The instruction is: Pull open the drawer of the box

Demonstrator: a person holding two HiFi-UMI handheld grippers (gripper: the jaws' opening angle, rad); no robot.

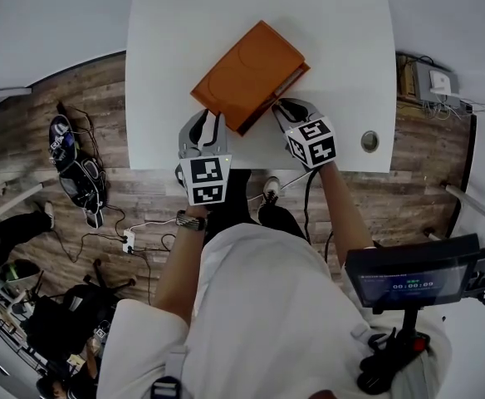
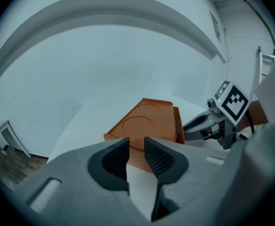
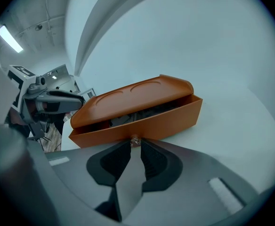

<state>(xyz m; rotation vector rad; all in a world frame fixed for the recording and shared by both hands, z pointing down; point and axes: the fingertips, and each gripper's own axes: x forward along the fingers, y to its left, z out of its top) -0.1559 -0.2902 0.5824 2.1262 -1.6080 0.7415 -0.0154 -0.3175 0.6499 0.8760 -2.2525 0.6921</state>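
A plain white rectangular tabletop [image 1: 342,65] stands on a brown wooden plank floor [image 1: 85,98]. A round cable hole [image 1: 369,140] is set near the tabletop's near right corner. Loose black cables [image 1: 101,214] trail over the floor off the near left corner. A dark screen on a stand [image 1: 417,277] sits off the near right, beside the person. The walls behind are pale and bare.

A flat orange plastic box [image 1: 247,69] lies about midway along the near edge, a little in from it. It is turned at a slant, so one corner points at the person. Its lid carries two shallow round impressions.

The box's drawer [image 3: 147,121] faces the near right and stands slightly out, with a dark slit showing under the lid. The right tongs [image 3: 135,144] come at this face from the near edge. Their tips are pinched on the small round knob [image 3: 135,140] in the middle of the drawer front.

The left tongs [image 2: 136,142] sit at the box's near left corner, close to the tabletop's near edge. Their jaws are a narrow gap apart with nothing between the pads. The box's edge lies just beyond their tips; I cannot tell whether they touch it.
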